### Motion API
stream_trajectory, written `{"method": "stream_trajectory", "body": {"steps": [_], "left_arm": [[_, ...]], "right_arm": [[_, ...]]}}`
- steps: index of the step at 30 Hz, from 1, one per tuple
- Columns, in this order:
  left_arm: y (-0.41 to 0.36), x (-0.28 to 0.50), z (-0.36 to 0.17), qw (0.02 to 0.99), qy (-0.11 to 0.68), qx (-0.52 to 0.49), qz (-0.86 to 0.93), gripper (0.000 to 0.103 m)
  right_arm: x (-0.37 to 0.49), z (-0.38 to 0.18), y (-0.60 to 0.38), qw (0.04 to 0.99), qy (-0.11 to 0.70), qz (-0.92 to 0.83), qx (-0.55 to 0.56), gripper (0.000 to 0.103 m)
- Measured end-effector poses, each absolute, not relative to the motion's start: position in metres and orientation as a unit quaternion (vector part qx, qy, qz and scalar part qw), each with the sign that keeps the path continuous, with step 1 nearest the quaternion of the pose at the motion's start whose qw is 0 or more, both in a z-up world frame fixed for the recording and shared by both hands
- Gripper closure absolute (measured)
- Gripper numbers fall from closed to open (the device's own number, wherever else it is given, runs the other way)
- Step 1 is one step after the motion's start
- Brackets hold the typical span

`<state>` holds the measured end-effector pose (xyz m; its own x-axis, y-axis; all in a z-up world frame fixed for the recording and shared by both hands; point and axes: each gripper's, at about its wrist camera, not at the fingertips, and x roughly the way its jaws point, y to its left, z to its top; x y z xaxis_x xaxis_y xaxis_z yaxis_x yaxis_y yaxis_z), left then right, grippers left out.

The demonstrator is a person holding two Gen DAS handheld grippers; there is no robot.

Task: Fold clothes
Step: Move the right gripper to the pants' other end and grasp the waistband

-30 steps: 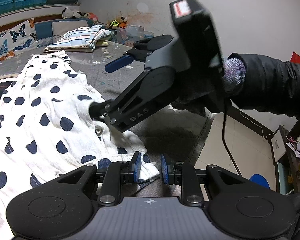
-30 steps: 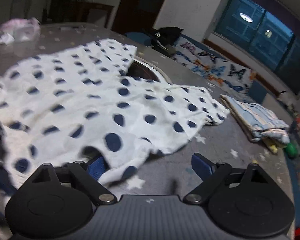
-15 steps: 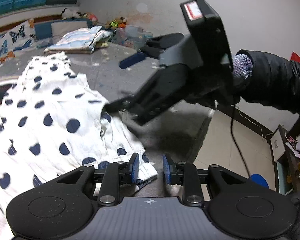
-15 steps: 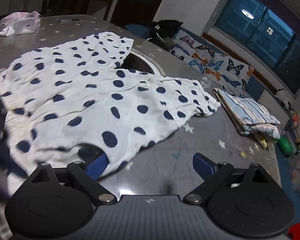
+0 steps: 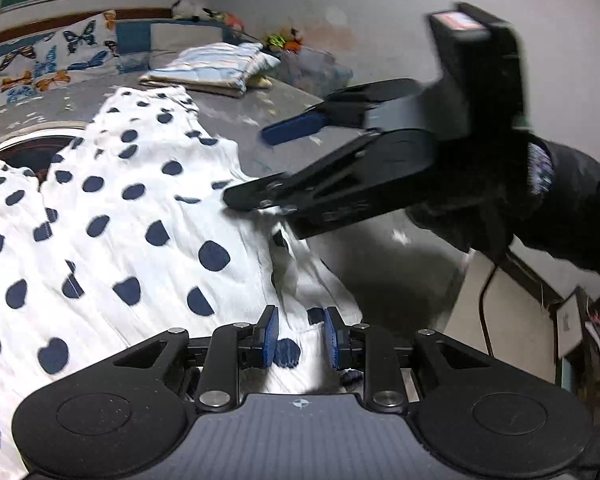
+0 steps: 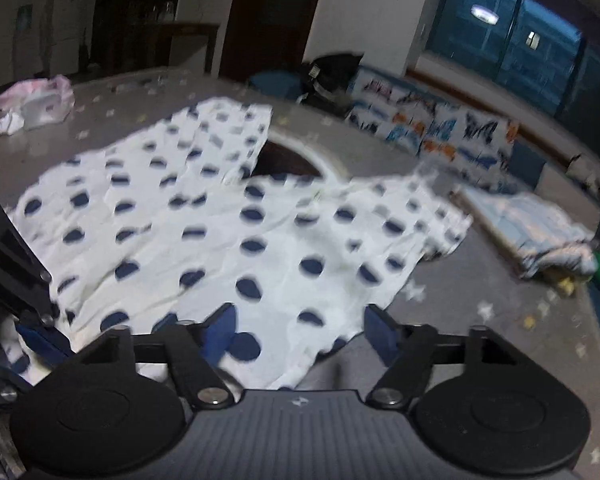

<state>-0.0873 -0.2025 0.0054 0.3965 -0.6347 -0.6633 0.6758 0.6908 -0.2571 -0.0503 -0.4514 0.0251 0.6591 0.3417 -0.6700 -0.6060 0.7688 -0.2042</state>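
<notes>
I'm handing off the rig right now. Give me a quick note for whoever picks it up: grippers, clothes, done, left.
Left gripper: nearly closed on the near hem of the polka-dot garment.
Right gripper: jaws have just been closing, still apart, straddling the same hem; no pinch yet.
Garment lies spread, unfolded, on the grey table.
Done: a striped garment sits folded at the far side.
Left: finish the right grip, then fold the polka-dot one.

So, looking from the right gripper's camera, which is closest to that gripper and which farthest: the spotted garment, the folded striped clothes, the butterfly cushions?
1. Spotted garment: nearest, its hem lies between the right gripper's open fingers.
2. Folded striped clothes: farther off, on the table's right side.
3. Butterfly cushions: farthest, beyond the table under the window.
</notes>
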Motion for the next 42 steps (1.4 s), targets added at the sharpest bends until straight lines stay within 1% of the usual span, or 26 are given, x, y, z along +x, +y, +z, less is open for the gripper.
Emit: {"method": "stream_trajectory", "body": {"steps": [1, 4, 10, 12, 17, 25, 27, 29, 30, 33, 36, 42], "left_arm": [[-0.202, -0.089, 0.006, 0.833, 0.384, 0.03, -0.396, 0.077], [-0.198, -0.091, 0.006, 0.829, 0.387, 0.036, -0.402, 0.077], [-0.197, -0.09, 0.017, 0.827, 0.386, 0.054, -0.404, 0.076], [-0.2, -0.086, 0.024, 0.832, 0.377, 0.054, -0.404, 0.075], [-0.211, -0.064, 0.027, 0.846, 0.372, 0.032, -0.381, 0.075], [-0.224, -0.035, 0.01, 0.836, 0.403, 0.003, -0.372, 0.074], [-0.226, -0.035, 0.006, 0.831, 0.411, 0.004, -0.375, 0.073], [-0.226, -0.035, 0.006, 0.83, 0.411, 0.001, -0.378, 0.066], [-0.226, -0.035, 0.006, 0.829, 0.411, -0.001, -0.379, 0.065], [-0.225, -0.04, 0.012, 0.831, 0.405, -0.002, -0.382, 0.064], [-0.222, -0.047, 0.017, 0.832, 0.4, 0.0, -0.385, 0.063], [-0.223, -0.063, 0.021, 0.826, 0.398, 0.011, -0.399, 0.063]], "right_arm": [[-0.051, 0.019, -0.451, 0.881, 0.326, 0.271, -0.212, 0.041], [-0.055, 0.013, -0.457, 0.877, 0.331, 0.274, -0.214, 0.042], [-0.049, 0.034, -0.469, 0.886, 0.333, 0.262, -0.19, 0.042], [-0.04, 0.039, -0.473, 0.889, 0.338, 0.254, -0.173, 0.042], [-0.01, 0.039, -0.478, 0.892, 0.359, 0.235, -0.144, 0.042], [0.049, 0.037, -0.495, 0.901, 0.372, 0.203, -0.096, 0.042], [0.067, 0.036, -0.501, 0.903, 0.374, 0.193, -0.082, 0.042], [0.088, 0.034, -0.506, 0.906, 0.375, 0.181, -0.067, 0.042], [0.101, 0.032, -0.51, 0.908, 0.376, 0.174, -0.059, 0.042], [0.136, 0.026, -0.523, 0.909, 0.386, 0.158, -0.025, 0.042], [0.165, 0.02, -0.531, 0.906, 0.394, 0.152, -0.001, 0.044], [0.214, 0.006, -0.534, 0.9, 0.41, 0.147, -0.001, 0.054]]}}
